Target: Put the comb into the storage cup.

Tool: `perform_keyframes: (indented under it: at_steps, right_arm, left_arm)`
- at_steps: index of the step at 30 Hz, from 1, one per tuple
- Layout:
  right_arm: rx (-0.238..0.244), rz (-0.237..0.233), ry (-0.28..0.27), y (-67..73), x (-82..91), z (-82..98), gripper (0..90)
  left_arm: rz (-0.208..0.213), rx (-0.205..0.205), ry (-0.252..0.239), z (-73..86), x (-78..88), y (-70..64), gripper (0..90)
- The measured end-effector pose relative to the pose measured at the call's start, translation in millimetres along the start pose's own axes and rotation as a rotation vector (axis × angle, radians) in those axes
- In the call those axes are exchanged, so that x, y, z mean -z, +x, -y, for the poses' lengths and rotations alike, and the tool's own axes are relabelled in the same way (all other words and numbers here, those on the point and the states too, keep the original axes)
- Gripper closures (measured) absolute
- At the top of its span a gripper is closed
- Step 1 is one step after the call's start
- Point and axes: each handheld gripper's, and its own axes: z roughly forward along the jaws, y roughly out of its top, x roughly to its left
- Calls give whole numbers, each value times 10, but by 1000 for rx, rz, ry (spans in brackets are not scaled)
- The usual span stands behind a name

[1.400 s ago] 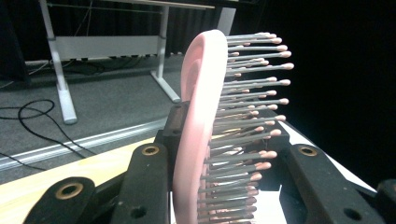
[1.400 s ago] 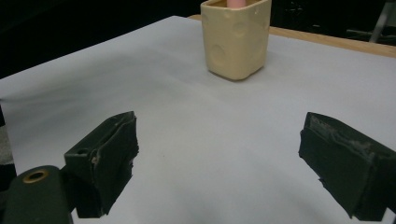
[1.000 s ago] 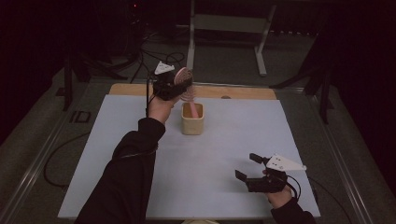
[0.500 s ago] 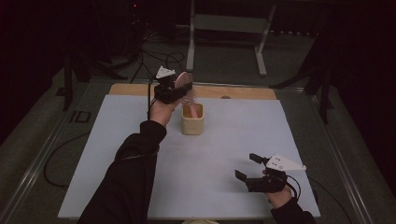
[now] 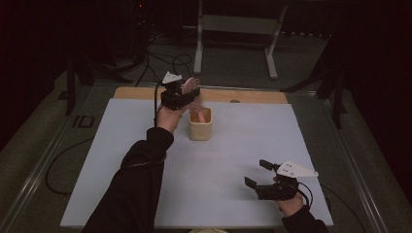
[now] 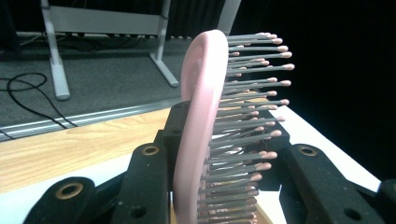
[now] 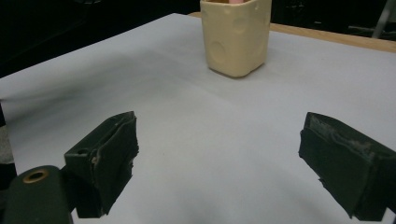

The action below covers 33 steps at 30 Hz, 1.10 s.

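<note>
The left gripper (image 5: 187, 97) is clamped on the head of a pink hairbrush (image 6: 205, 121), one jaw against the smooth back and the other in among the bristles (image 6: 252, 98). The brush stands nearly upright over a cream cup (image 5: 200, 124), with its handle reaching down into the cup's mouth. The cup sits toward the far side of the white table (image 5: 121, 160), near a wooden strip (image 5: 243, 95) along the far edge.

The brush looks light and stiff, made of hard plastic with a slick back. The bristles probably give under pressure, so a grip across the head may shift a little; the handle or the solid rim of the head would be the firmer place to hold. The cup seems light enough to tip if the handle catches its rim.

The right gripper (image 5: 261, 174) rests well apart at the near right, jaws spread wide with nothing between them. Between it and the cup lies broad bare tabletop; the near and right edges are close to that hand.
</note>
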Motion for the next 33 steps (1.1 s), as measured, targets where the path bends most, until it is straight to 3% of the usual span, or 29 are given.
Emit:
perform_keyframes:
  at_steps: [33]
  right_arm:
    - [-4,3,4,-4,-1,3,112]
  left_arm:
    - [15,51,4,154,-70,135,656]
